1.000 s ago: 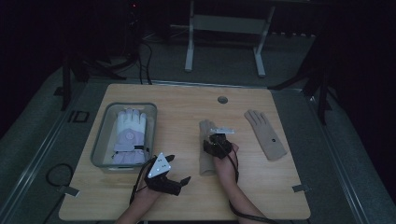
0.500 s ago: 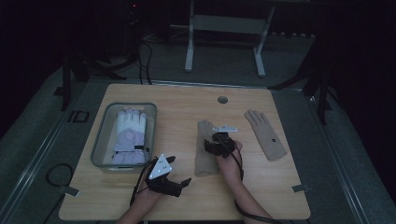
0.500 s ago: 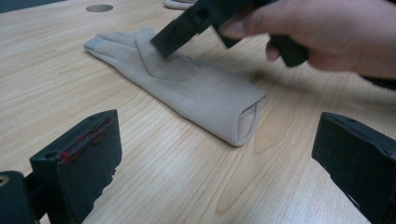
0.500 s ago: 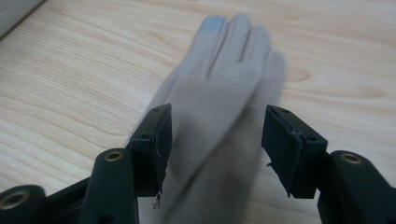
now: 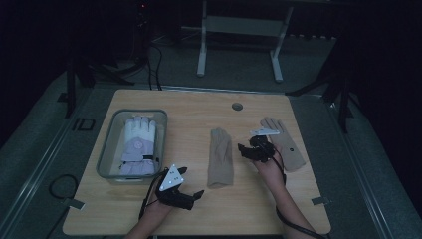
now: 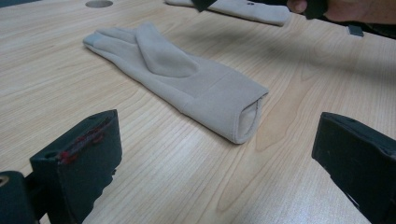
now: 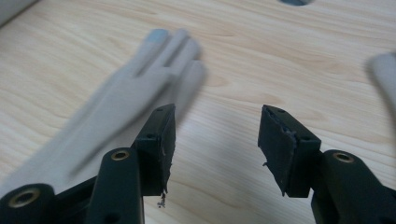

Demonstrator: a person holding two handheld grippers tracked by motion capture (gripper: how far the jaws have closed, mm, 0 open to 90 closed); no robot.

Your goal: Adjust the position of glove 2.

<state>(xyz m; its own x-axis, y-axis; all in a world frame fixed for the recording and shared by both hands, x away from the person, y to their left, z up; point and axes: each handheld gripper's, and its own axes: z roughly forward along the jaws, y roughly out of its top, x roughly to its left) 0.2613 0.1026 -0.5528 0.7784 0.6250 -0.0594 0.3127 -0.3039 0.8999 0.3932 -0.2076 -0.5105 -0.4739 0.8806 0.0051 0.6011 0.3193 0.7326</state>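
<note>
A tan glove (image 5: 220, 157) lies flat in the middle of the table, fingers pointing away. A second tan glove (image 5: 284, 144) lies to its right. My right gripper (image 5: 249, 149) is open between the two, holding nothing. In the right gripper view the open gripper (image 7: 217, 135) hovers over bare wood, with the middle glove (image 7: 116, 107) to the left and the other glove (image 7: 385, 77) at the right edge. My left gripper (image 5: 186, 191) is open near the front edge. In the left gripper view the gripper (image 6: 219, 154) is wide open, facing the cuff of the middle glove (image 6: 177, 74).
A clear bin (image 5: 107, 149) at the left holds a white and lavender glove (image 5: 138, 144). A round cable hole (image 5: 237, 106) sits near the table's far edge. Cables trail from both grippers. The floor around is dark.
My right gripper has moved right, from over the middle tan glove to the gap between the two gloves. The left gripper has barely shifted.
</note>
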